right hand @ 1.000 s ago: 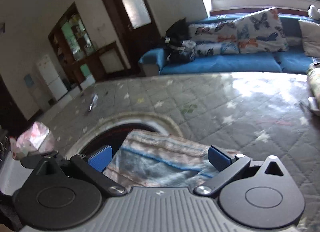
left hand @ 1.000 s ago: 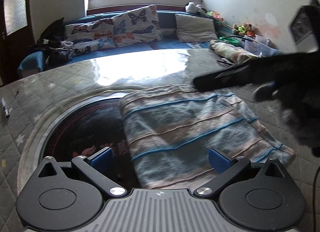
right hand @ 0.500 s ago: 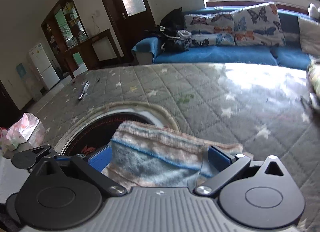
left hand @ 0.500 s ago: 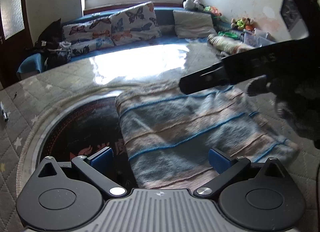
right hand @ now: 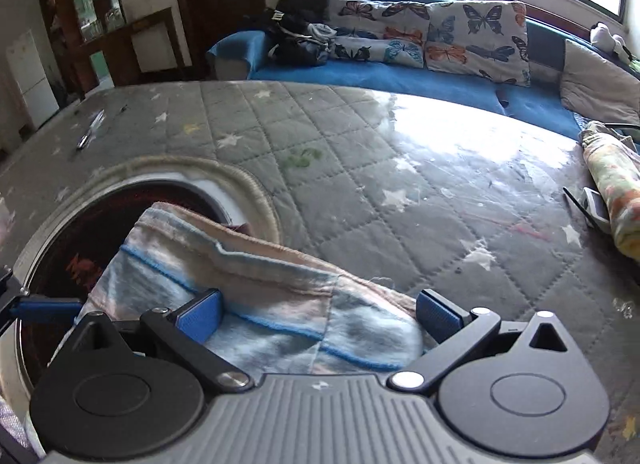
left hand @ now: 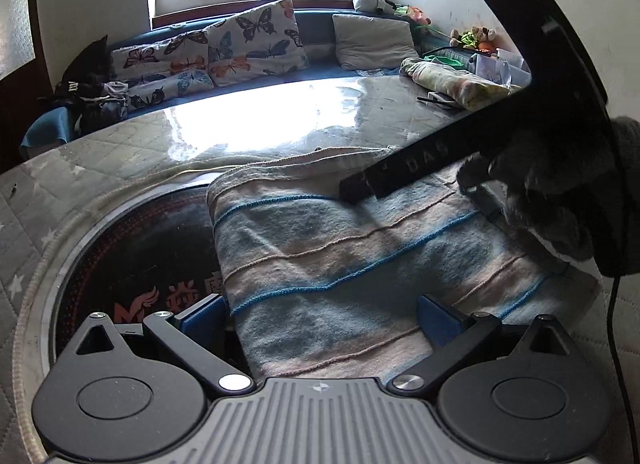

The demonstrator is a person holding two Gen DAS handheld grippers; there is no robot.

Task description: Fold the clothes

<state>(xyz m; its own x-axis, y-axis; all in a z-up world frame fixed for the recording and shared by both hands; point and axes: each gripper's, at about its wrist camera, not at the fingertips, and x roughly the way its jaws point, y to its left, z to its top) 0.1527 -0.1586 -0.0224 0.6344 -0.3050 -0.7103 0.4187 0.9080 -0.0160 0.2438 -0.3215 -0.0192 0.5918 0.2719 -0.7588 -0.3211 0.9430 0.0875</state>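
Folded striped cloth [left hand: 360, 264] lies flat on the quilted table [right hand: 360, 144], partly over the round inset [left hand: 140, 256]. Left gripper [left hand: 318, 318] and right gripper [right hand: 318, 314] both spread wide, empty, poised over near edges, probably to square the fold.

Garment [left hand: 360, 264] blue-beige striped; cushions [right hand: 472, 38] butterfly-printed; fingers [right hand: 200, 314] blue.

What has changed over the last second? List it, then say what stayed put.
The right gripper has come lower and closer over the folded blue-and-beige striped garment, its dark body reaching further across it in the left wrist view. The left gripper edged nearer the cloth too. Nothing was gripped or released: both stay open. The garment stays folded, partly over the round dark inset in the grey quilted table cover.
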